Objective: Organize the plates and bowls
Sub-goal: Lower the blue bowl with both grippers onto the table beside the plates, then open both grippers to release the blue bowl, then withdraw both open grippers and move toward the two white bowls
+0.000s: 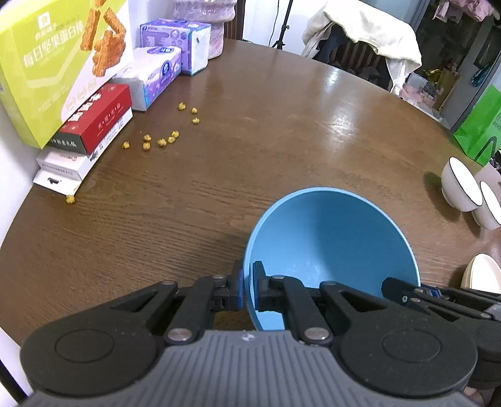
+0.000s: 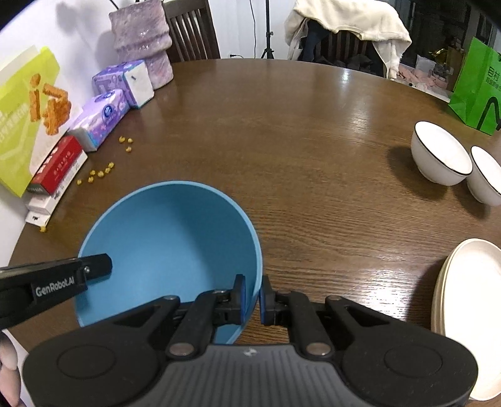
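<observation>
Blue bowl (image 1: pixel 332 250) rim pinched by left gripper (image 1: pixel 247 289), right gripper (image 2: pixel 253 299), seemingly above table (image 2: pixel 313 156).

Round wooden table (image 2: pixel 313 131), white wall (image 2: pixel 62 28)

Bowl (image 2: pixel 175 247) on table (image 2: pixel 313 156); two bowls (image 2: pixel 441 153), plates (image 2: pixel 469 313) right.

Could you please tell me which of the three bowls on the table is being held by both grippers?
The blue bowl: both grippers clamp its rim, while the two black-rimmed white bowls stand untouched farther right.
</observation>
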Tool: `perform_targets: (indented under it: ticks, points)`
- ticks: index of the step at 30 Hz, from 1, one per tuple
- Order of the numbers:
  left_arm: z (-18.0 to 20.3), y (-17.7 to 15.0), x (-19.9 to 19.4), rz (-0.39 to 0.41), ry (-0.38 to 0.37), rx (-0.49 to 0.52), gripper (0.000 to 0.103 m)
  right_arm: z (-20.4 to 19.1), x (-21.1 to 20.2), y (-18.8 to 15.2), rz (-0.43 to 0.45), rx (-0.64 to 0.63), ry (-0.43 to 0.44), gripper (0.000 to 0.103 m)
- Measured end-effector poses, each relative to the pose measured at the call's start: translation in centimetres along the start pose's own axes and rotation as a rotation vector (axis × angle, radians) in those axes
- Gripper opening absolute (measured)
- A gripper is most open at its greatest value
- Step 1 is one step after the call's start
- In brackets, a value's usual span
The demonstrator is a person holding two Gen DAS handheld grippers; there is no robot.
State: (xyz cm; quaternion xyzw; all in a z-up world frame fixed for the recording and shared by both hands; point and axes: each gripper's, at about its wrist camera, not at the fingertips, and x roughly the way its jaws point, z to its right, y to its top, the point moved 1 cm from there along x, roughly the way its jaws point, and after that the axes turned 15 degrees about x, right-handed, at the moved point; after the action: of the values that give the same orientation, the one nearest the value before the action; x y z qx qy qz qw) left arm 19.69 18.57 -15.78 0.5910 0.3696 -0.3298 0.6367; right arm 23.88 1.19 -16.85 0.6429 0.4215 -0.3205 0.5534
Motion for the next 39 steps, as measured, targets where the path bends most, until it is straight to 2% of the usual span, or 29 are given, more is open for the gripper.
perform_targets:
  ticks: [13, 15, 16, 17, 18, 19, 20, 21, 24, 26, 28, 31, 34, 39]
  points:
    - [0.3, -0.2, 0.4, -0.001, -0.006, 0.019, 0.008, -0.1, 0.6, -0.2, 0.026, -0.036, -0.008, 0.009]
    - [0.2, -0.2, 0.3, 0.001, -0.003, 0.021, 0.011, 0.1, 0.7, -0.1, 0.016, -0.027, 0.003, 0.012]
    - [0.1, -0.1, 0.2, 0.002, 0.001, 0.020, 0.019, 0.2, 0.6, 0.0, 0.015, -0.018, 0.010, 0.013]
    - [0.0, 0.0, 0.0, 0.006, 0.005, 0.017, 0.034, 0.4, 0.5, 0.1, 0.018, -0.010, 0.017, 0.016]
    - [-0.1, 0.0, -0.2, 0.011, 0.011, 0.014, 0.042, 0.5, 0.3, 0.3, 0.018, -0.006, 0.028, 0.020]
    - [-0.2, 0.1, -0.6, 0.023, 0.018, 0.013, 0.050, 0.7, 0.2, 0.4, 0.016, 0.000, 0.040, 0.031]
    - [-0.3, 0.2, -0.9, 0.034, 0.021, 0.015, 0.051, 0.8, -0.1, 0.5, 0.020, 0.008, 0.051, 0.041]
    - [-0.4, 0.3, -1.3, 0.041, 0.019, 0.015, 0.051, 1.0, -0.4, 0.6, 0.029, 0.014, 0.057, 0.044]
    - [-0.6, 0.6, -2.5, 0.068, 0.025, 0.015, 0.069, 1.5, -1.3, 0.7, 0.048, 0.027, 0.082, 0.055]
    - [-0.6, 0.7, -3.5, 0.092, 0.030, 0.022, 0.090, 2.0, -2.0, 0.8, 0.059, 0.042, 0.095, 0.073]
    - [-0.5, 0.7, -4.6, 0.112, 0.025, 0.031, 0.099, 2.6, -2.7, 0.7, 0.076, 0.050, 0.095, 0.084]
    - [-0.2, 0.7, -6.1, 0.142, 0.016, 0.044, 0.103, 3.8, -4.1, 0.2, 0.108, 0.055, 0.080, 0.087]
    - [0.4, 0.5, -7.5, 0.169, -0.007, 0.056, 0.103, 5.3, -5.6, -0.4, 0.126, 0.062, 0.067, 0.088]
    - [2.0, -0.6, -9.5, 0.182, -0.041, 0.070, 0.103, 8.2, -8.9, -1.8, 0.182, 0.081, 0.060, 0.100]
